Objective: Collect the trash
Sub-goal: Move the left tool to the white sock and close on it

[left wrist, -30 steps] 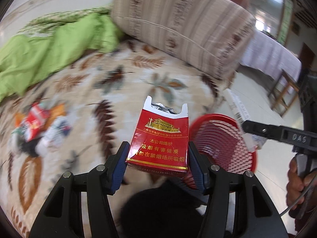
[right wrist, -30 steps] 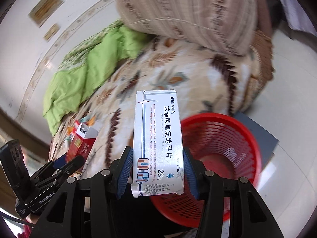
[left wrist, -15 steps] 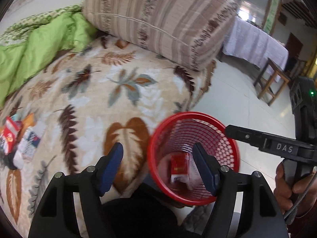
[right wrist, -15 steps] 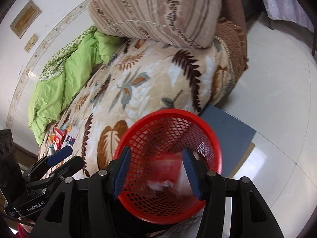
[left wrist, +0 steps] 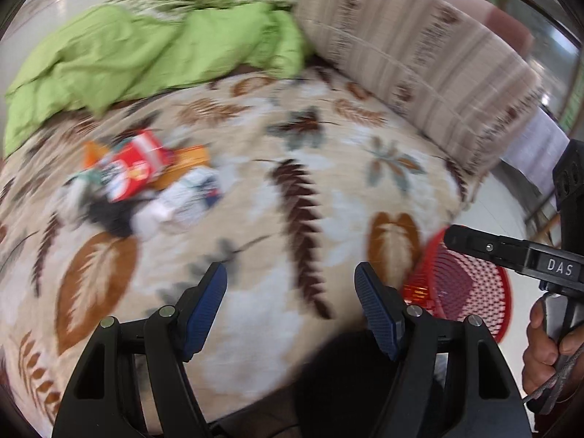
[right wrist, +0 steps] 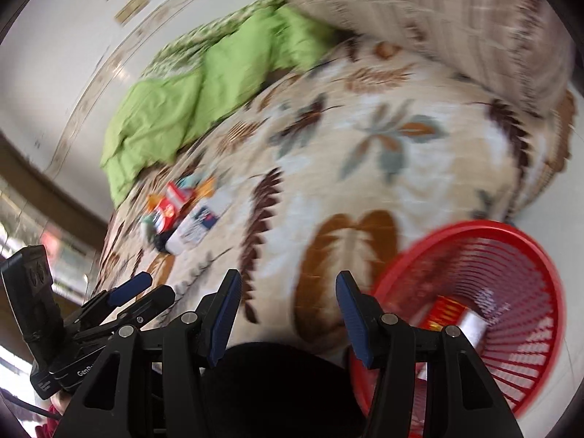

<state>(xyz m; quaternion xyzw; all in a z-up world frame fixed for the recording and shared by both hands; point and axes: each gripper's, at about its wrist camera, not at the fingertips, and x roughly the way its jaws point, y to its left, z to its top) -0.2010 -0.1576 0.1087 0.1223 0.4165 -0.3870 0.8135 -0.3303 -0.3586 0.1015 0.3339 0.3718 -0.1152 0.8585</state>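
A blurred pile of trash (left wrist: 142,186), with red, orange and white packets, lies on the leaf-patterned blanket (left wrist: 292,197) at the left; it also shows in the right wrist view (right wrist: 182,215). A red mesh basket (right wrist: 485,310) stands beside the bed at the right (left wrist: 463,292), holding a red pack (right wrist: 447,314) and a white box (right wrist: 472,326). My left gripper (left wrist: 291,294) is open and empty above the blanket. My right gripper (right wrist: 288,303) is open and empty, left of the basket.
A green quilt (left wrist: 146,51) lies at the back of the bed. A large striped cushion (left wrist: 419,58) lies at the back right. White tiled floor (right wrist: 558,219) lies beyond the bed's edge.
Both grippers let go of the red pack and the white box, which fell into the basket. Both have since swung left, away from the basket and toward the trash pile.
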